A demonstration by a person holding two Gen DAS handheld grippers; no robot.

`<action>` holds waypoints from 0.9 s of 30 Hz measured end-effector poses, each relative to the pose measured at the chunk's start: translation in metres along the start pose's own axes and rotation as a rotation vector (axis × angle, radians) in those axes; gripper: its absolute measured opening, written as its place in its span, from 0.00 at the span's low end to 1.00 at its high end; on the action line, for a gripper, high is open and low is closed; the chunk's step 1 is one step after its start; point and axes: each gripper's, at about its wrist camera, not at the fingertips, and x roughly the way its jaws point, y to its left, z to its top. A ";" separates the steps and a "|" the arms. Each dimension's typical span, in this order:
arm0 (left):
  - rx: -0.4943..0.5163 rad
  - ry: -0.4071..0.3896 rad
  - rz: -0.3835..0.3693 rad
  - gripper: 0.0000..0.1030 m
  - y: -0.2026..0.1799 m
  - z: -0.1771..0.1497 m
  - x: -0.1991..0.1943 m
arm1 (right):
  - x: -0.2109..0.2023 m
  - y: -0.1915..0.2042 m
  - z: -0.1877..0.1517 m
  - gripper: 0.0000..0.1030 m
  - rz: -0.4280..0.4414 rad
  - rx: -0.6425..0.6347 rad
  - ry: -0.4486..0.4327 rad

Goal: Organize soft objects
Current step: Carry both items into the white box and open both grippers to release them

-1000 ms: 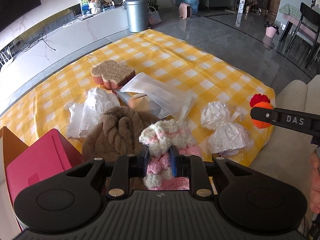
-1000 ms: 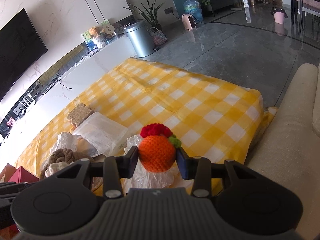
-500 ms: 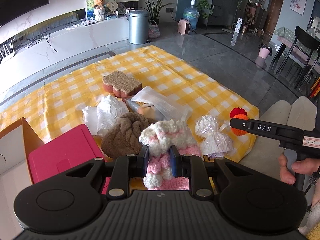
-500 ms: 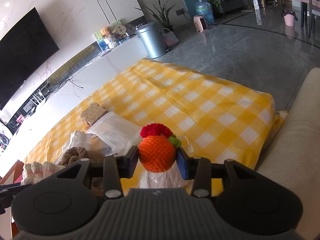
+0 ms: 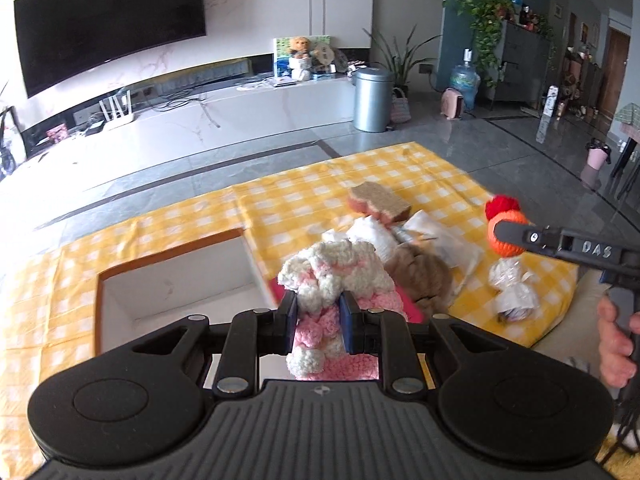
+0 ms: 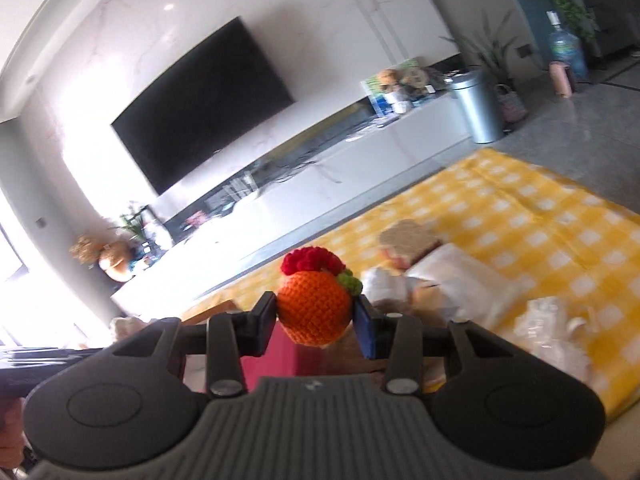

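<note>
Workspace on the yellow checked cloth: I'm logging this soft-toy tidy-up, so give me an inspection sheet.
Surface: yellow-and-white checked cloth spread on the floor.
Job's things: pink-and-white fluffy knitted piece; orange crocheted ball with red tuft; open white-lined box with brown rim.
Clutter: brown knitted bundle, toast-shaped sponge, crumpled clear plastic bag, flat white pouch.
Grippers: left claw shut on the knitted piece; right claw shut on the ball.
Cables: wires on the white TV bench.
Surroundings: wall television, silver bin, beige sofa edge.
</note>
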 end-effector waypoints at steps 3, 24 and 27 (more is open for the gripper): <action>-0.046 0.037 0.052 0.24 0.033 -0.023 -0.001 | 0.018 0.040 -0.009 0.40 0.129 -0.063 0.061; 0.075 0.178 0.184 0.25 0.103 -0.107 0.022 | 0.149 0.179 -0.127 0.40 0.172 -0.376 0.485; 0.068 0.184 0.153 0.31 0.109 -0.116 0.022 | 0.158 0.181 -0.130 0.40 0.144 -0.399 0.508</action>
